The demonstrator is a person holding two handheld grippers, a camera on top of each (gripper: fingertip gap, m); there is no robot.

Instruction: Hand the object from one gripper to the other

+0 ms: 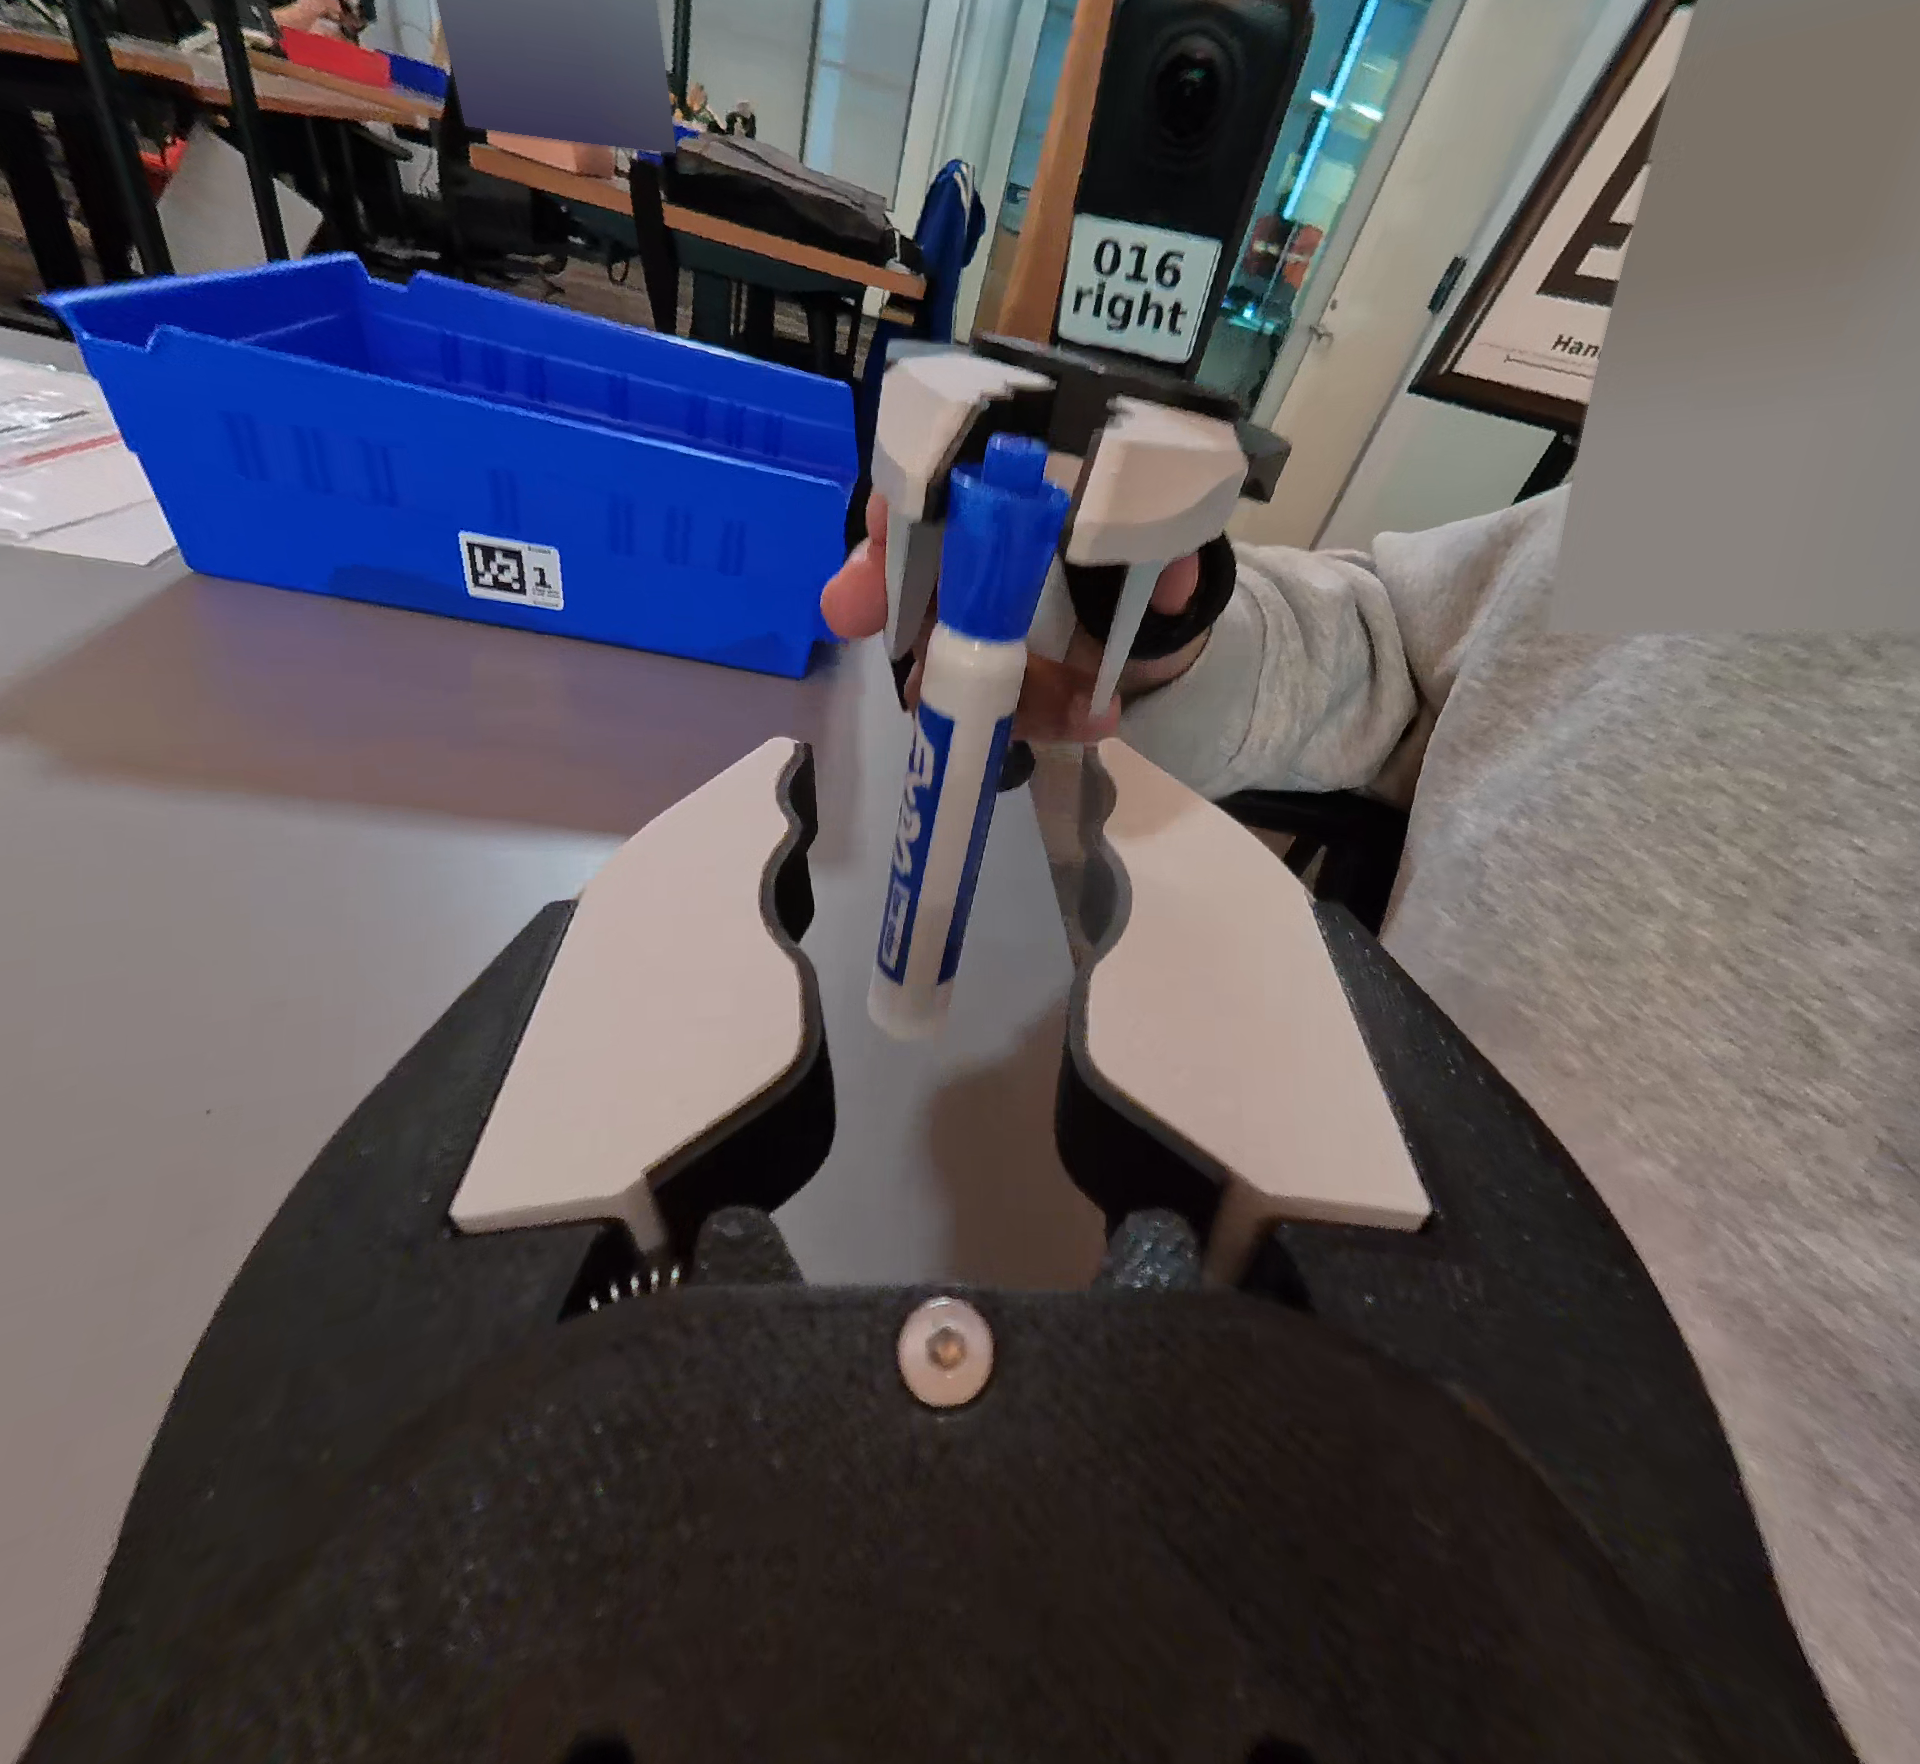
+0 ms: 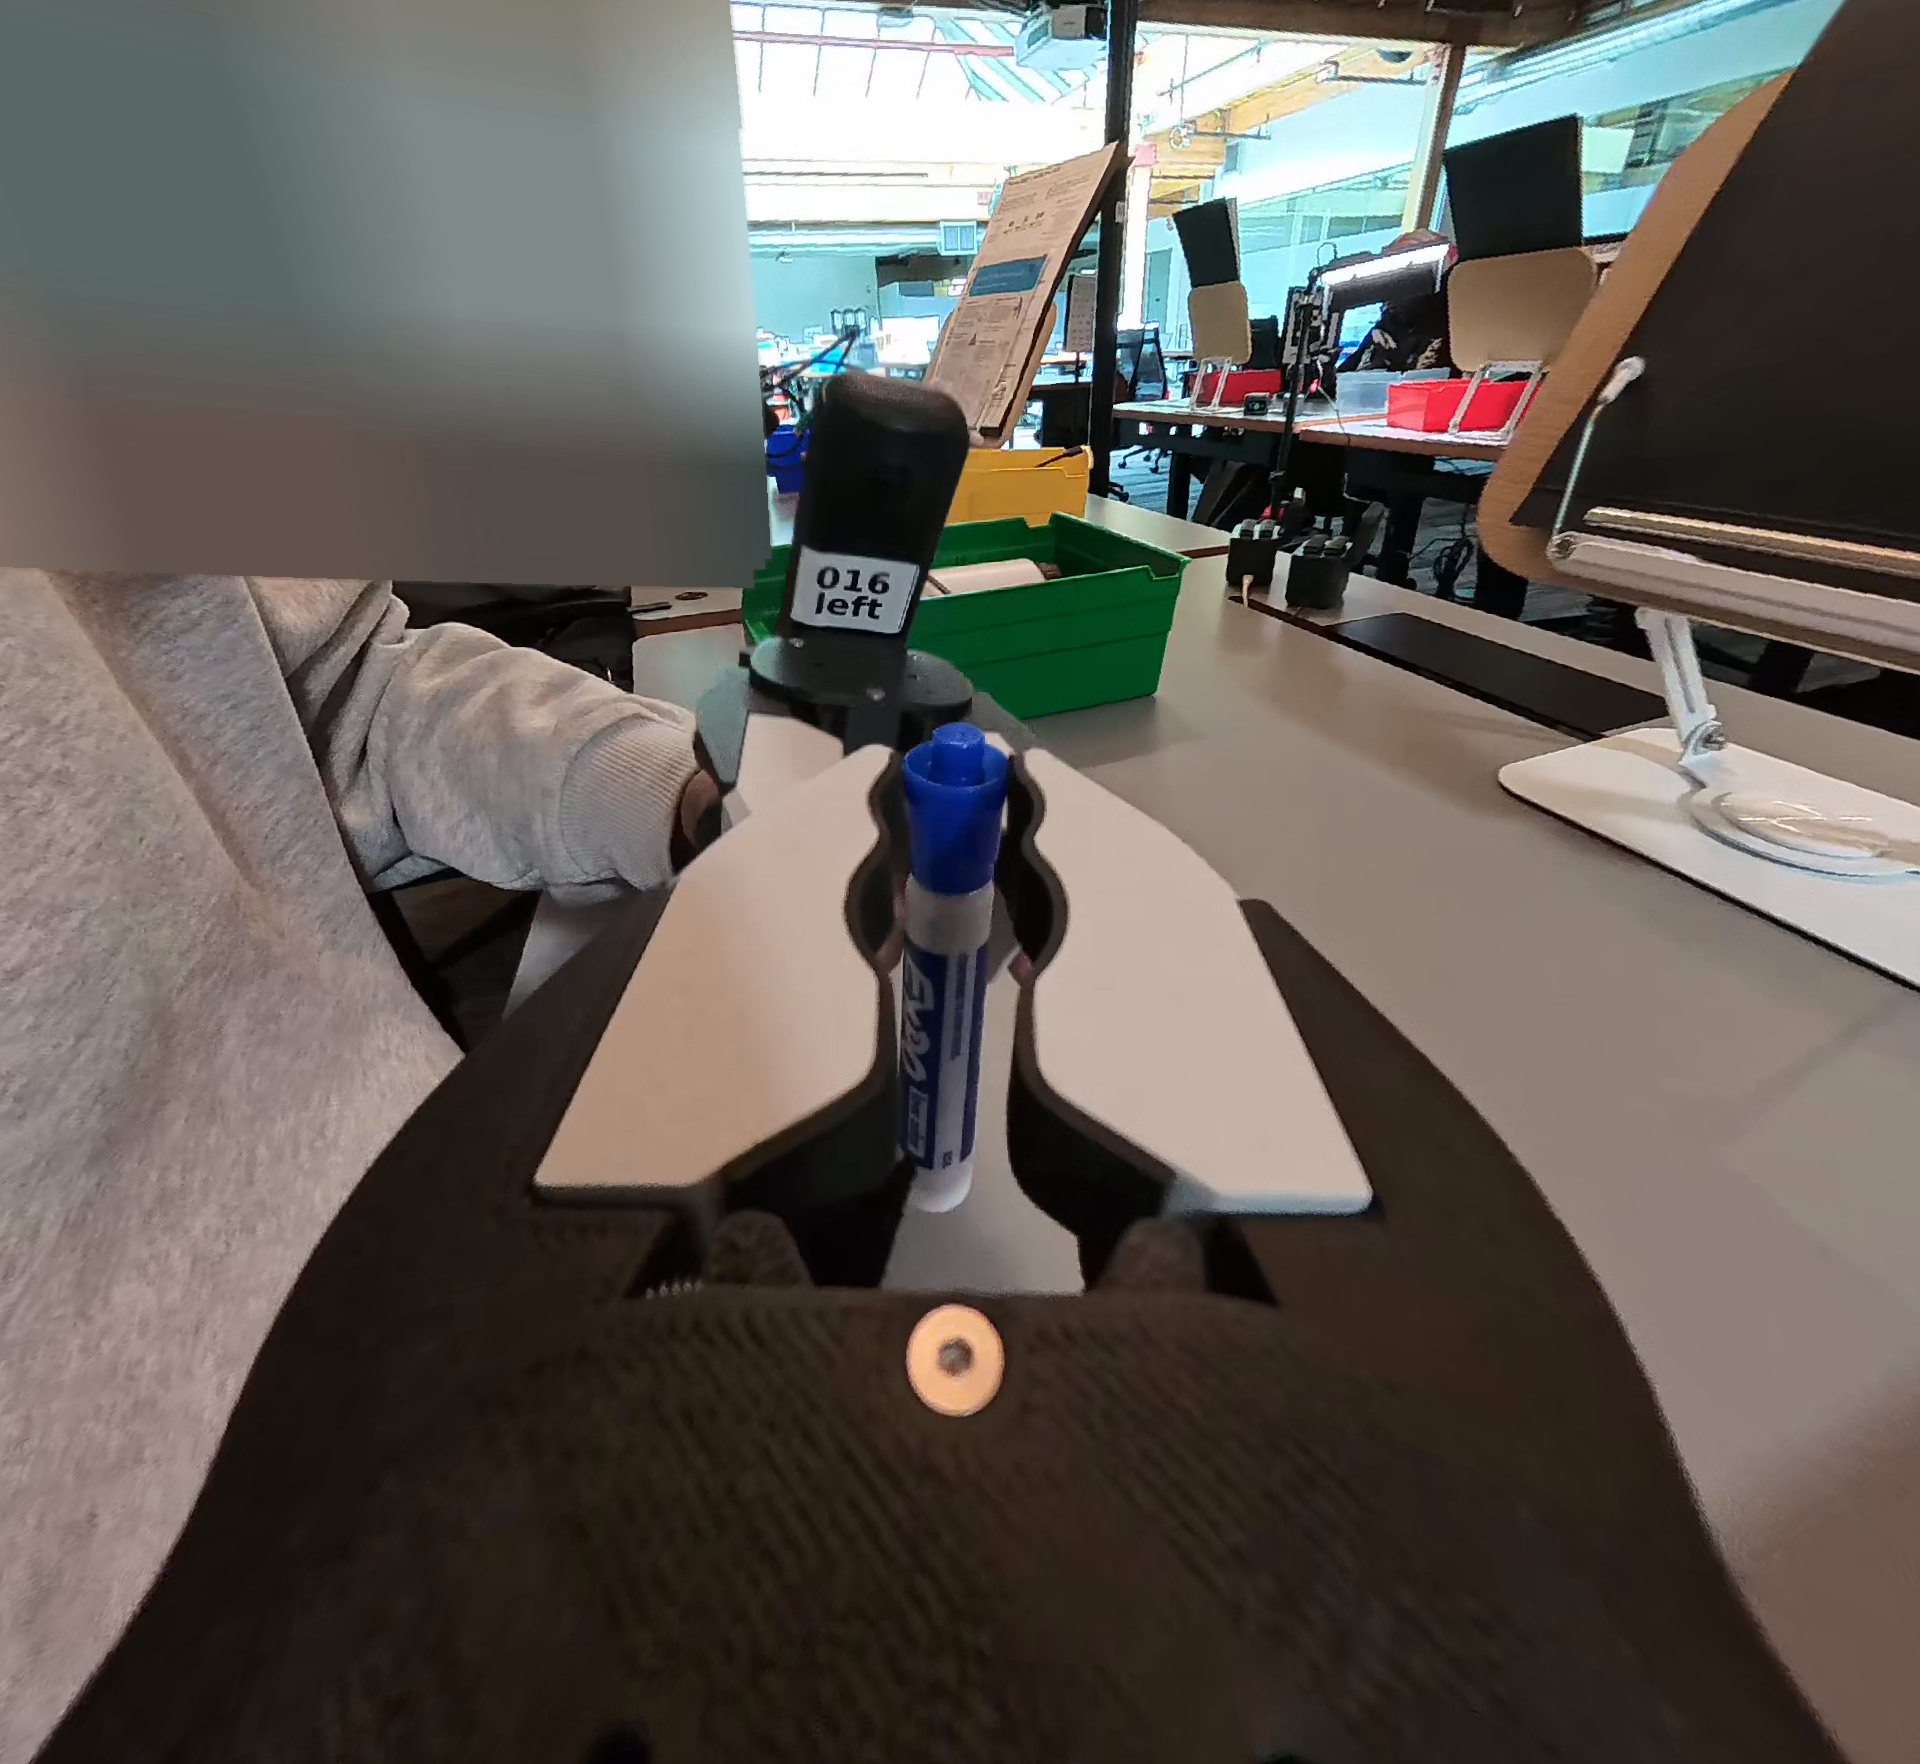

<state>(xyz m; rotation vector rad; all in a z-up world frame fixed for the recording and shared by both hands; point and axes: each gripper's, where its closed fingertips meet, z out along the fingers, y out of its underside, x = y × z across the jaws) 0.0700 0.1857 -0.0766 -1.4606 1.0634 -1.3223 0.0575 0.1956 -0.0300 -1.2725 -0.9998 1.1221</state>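
Handing over: mid-pass, in my judgement. The giver has the marker (image 1: 951, 779) in position, the taker has not closed yet.
Marker: up in the air above the grey table (image 1: 312, 883), standing nearly upright with its blue cap on top and leaning a little. It is touching nothing but the tongs that carry it.
Right gripper (image 2: 954, 764): clamped narrow on the marker, with the fingers pinching around the join of the blue cap and the white barrel. From the left wrist view it sits at 12 o'clock, facing back at us.
Left gripper (image 1: 951, 764): fingers spread wide and empty. The marker's lower barrel hangs right between them, with clear gaps at 3 and 9 o'clock, so there is no contact that I can see.
Line-up: the barrel sits slightly nearer the 9 o'clock finger, and its bottom end reaches down into the mouth of the tongs.
Surroundings: a blue bin (image 1: 468, 426) rests on the table at 10 o'clock in the left wrist view. A green bin (image 2: 1039, 634) lies at 12 o'clock beyond the grippers in the right wrist view. Both are well apart from the action.
Next move: the left fingers need to squeeze in on the white barrel below the right gripper's hold. Only once that grip is firm should the right one let go and back away.
Watch for: a round, smooth barrel that could twist or slip if released too early.
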